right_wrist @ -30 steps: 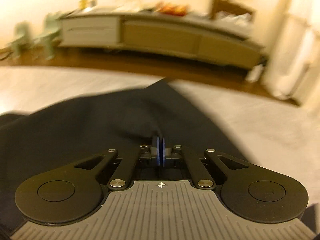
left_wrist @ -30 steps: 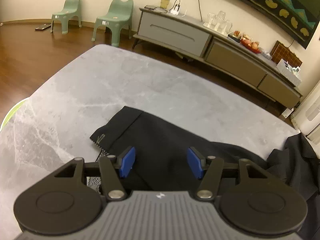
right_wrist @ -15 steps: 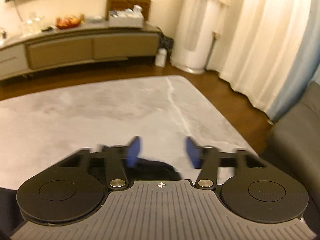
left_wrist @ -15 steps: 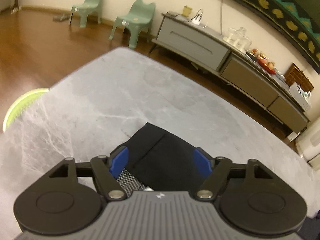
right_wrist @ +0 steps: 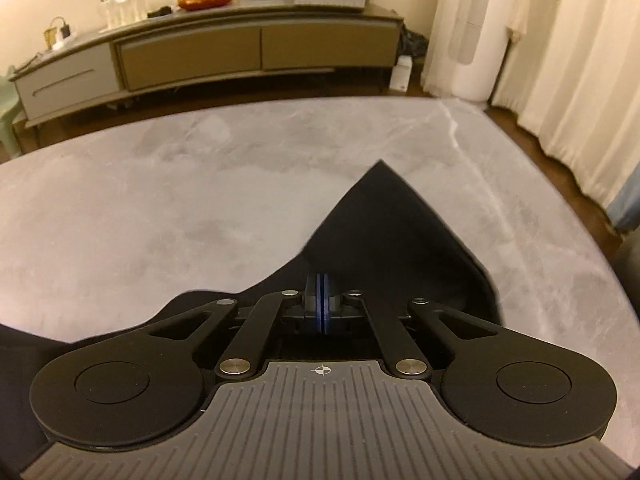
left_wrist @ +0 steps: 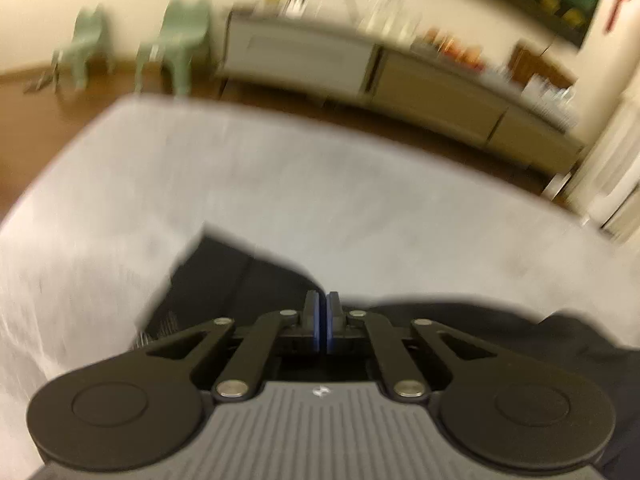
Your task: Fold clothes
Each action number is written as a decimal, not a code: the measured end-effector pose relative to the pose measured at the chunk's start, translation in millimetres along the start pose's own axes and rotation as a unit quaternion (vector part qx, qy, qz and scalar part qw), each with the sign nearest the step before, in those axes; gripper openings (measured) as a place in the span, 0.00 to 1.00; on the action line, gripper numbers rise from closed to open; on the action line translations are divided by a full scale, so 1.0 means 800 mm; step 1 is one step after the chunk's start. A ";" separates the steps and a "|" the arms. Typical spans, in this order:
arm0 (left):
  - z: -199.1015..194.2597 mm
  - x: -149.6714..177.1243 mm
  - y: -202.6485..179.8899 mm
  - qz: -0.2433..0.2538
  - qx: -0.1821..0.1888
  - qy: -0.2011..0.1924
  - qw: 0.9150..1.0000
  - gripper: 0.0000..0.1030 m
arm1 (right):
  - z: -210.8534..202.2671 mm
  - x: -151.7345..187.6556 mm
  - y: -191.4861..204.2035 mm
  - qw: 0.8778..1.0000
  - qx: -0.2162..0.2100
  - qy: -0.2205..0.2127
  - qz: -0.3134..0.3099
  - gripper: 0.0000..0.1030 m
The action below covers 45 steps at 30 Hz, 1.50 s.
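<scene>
A black garment (left_wrist: 240, 276) lies on the grey marbled table (left_wrist: 280, 184). In the blurred left wrist view one squared corner of it, with a mesh lining showing, points to the upper left. My left gripper (left_wrist: 321, 308) is closing, its blue pads together at the garment's far edge and pinching the cloth. In the right wrist view the black garment (right_wrist: 384, 232) rises to a pointed corner on the table (right_wrist: 160, 200). My right gripper (right_wrist: 321, 292) is closing too, pads pressed together on the cloth just below that point.
A long low sideboard (right_wrist: 200, 52) with glasses and a fruit bowl stands against the far wall. Two green chairs (left_wrist: 180, 36) stand at the left. White curtains (right_wrist: 580, 60) and a white appliance (right_wrist: 476, 40) are at the right, beyond the table's edge.
Both grippers opened and then shut again on the black garment. The left moved right along its far edge. The right swung to a pointed corner at the right end.
</scene>
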<state>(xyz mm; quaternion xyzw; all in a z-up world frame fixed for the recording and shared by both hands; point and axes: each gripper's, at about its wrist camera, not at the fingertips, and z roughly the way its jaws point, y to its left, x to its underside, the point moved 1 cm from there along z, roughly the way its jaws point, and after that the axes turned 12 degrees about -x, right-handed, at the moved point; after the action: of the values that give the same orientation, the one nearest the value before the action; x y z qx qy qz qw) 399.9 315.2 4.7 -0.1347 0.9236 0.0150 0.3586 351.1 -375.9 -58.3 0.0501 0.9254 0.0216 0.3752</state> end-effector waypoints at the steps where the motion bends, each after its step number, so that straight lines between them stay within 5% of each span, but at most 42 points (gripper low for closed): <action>1: -0.027 -0.007 0.005 -0.013 0.028 -0.031 0.999 0.02 | -0.014 -0.006 -0.007 1.000 0.004 -0.023 0.006 0.00; 4: -0.134 -0.011 0.014 -0.005 0.126 -0.133 0.983 0.02 | -0.072 -0.015 -0.042 0.993 0.040 -0.100 0.042 0.00; 7: -0.212 0.047 0.008 0.109 0.197 -0.172 0.959 0.03 | -0.114 -0.009 -0.082 0.983 0.094 -0.143 0.062 0.00; 8: -0.214 0.073 0.004 0.150 0.196 -0.152 0.957 0.03 | -0.118 0.002 -0.099 0.981 0.113 -0.137 0.073 0.03; 11: -0.183 0.132 -0.012 0.237 0.117 -0.062 0.963 0.12 | -0.122 0.046 -0.128 0.979 0.123 -0.110 0.116 0.20; 12: -0.176 0.146 -0.014 0.258 0.093 -0.043 0.961 0.16 | -0.125 0.061 -0.128 0.979 0.114 -0.109 0.126 0.37; 14: -0.177 0.150 -0.002 0.248 0.078 -0.043 0.965 0.32 | -0.132 0.091 -0.121 0.979 0.089 -0.113 0.144 0.60; 15: -0.178 0.150 0.004 0.238 0.071 -0.045 0.968 0.46 | -0.132 0.100 -0.115 0.980 0.077 -0.108 0.147 0.61; 19: -0.199 0.112 0.013 0.143 0.068 -0.094 0.983 0.63 | -0.135 0.100 -0.087 0.984 0.043 -0.106 0.140 0.67; 20: -0.203 0.103 0.005 0.131 0.068 -0.107 0.983 0.76 | -0.136 0.099 -0.078 0.984 0.039 -0.112 0.137 0.76; 21: -0.205 0.098 -0.009 0.131 0.068 -0.118 0.982 0.87 | -0.135 0.098 -0.068 0.984 0.032 -0.115 0.130 0.83; 24: -0.170 0.092 -0.080 0.194 0.048 -0.088 0.976 0.95 | -0.123 0.093 -0.036 0.988 0.014 -0.109 0.105 0.86; 26: -0.131 0.094 -0.122 0.228 0.007 -0.041 0.973 0.94 | -0.114 0.095 -0.021 0.992 0.008 -0.097 0.086 0.86; 28: -0.084 0.096 -0.145 0.232 -0.023 0.017 0.972 0.77 | -0.106 0.096 -0.011 0.994 0.006 -0.087 0.066 0.86; 30: -0.057 0.095 -0.155 0.246 -0.042 0.039 0.968 0.07 | -0.101 0.094 -0.006 0.995 0.002 -0.084 0.052 0.86; 32: -0.072 0.073 -0.141 0.218 -0.042 -0.012 0.975 0.03 | -0.099 0.087 -0.007 0.995 -0.002 -0.089 0.044 0.88; 34: -0.128 0.031 -0.079 0.074 -0.036 -0.112 0.990 0.03 | -0.099 0.076 -0.010 0.994 0.002 -0.099 0.037 0.89; 36: -0.181 -0.006 -0.016 -0.067 -0.032 -0.200 0.977 0.03 | -0.100 0.063 -0.015 0.992 0.013 -0.117 0.033 0.92; 37: -0.185 -0.010 0.015 -0.111 -0.042 -0.204 0.972 0.03 | -0.098 0.057 -0.016 0.992 0.014 -0.123 0.033 0.93; 41: -0.106 0.016 0.043 -0.106 -0.044 -0.090 0.989 0.04 | -0.065 0.038 -0.015 0.995 0.011 -0.095 0.021 0.95; 45: -0.038 0.041 0.027 -0.060 -0.064 -0.002 0.996 0.04 | -0.006 0.028 -0.008 0.999 0.035 -0.033 -0.014 0.95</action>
<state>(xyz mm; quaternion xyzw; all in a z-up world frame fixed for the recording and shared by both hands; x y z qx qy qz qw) 351.0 324.3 4.0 -0.2127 0.9103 0.0527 0.3513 331.2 -379.5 -70.8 0.0509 0.9132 -0.0173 0.4040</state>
